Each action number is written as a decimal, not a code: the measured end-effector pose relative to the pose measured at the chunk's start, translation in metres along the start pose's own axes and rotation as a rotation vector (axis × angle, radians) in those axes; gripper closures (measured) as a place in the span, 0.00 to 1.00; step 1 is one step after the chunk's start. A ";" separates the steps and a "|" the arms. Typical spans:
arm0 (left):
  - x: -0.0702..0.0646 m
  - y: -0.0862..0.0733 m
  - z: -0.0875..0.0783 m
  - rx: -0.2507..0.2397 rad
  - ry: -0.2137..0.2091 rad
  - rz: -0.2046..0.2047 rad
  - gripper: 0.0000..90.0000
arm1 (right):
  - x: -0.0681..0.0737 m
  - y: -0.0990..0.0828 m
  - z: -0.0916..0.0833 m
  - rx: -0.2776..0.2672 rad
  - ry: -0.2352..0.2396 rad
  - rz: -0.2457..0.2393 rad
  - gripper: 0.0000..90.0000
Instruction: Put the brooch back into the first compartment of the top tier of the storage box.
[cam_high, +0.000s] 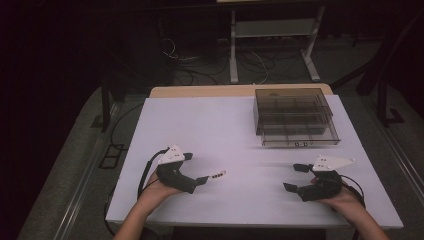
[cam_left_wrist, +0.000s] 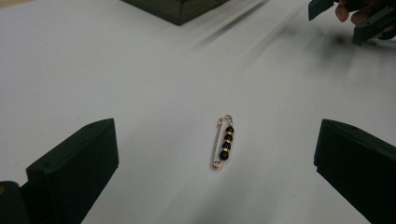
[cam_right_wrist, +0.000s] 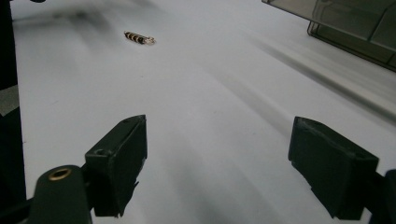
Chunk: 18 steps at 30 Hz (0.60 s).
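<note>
A gold safety pin strung with dark beads (cam_left_wrist: 223, 142) lies flat on the white table (cam_high: 235, 130). My left gripper (cam_left_wrist: 215, 151) is open, and the pin rests on the table between and just ahead of its two black jaws, touching neither. From above, the pin (cam_high: 217, 175) sits just right of the left gripper (cam_high: 196, 169). My right gripper (cam_high: 295, 178) stands open near the front right of the table with nothing between its jaws. Along the right gripper (cam_right_wrist: 219, 140), the pin (cam_right_wrist: 138, 38) lies far off at the upper left.
A smoky clear plastic compartment box (cam_high: 295, 117) stands at the back right of the table; its corner shows in the right gripper view (cam_right_wrist: 355, 23). The right hand and gripper (cam_left_wrist: 359, 16) appear far off in the left gripper view. Dark floor with cables and a stand lies behind the table.
</note>
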<state>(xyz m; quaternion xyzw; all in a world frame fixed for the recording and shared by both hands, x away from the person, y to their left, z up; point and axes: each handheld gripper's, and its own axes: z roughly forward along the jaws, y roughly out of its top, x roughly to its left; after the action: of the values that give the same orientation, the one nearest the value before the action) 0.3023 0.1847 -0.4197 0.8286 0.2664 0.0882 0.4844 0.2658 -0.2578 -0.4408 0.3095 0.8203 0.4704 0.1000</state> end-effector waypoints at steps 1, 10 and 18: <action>0.000 0.001 0.000 -0.002 -0.001 -0.003 0.00 | 0.001 0.000 0.000 -0.007 0.001 -0.002 0.21; 0.002 0.013 0.007 -0.016 -0.017 0.012 0.00 | -0.001 -0.002 -0.001 0.007 -0.001 0.012 0.21; 0.002 0.019 0.011 -0.023 -0.027 0.011 0.00 | -0.002 -0.001 0.000 0.007 -0.004 0.018 0.21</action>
<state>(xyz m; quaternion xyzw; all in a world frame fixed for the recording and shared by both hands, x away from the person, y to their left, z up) 0.3155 0.1702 -0.4100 0.8255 0.2543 0.0828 0.4970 0.2667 -0.2591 -0.4417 0.3184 0.8189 0.4677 0.0961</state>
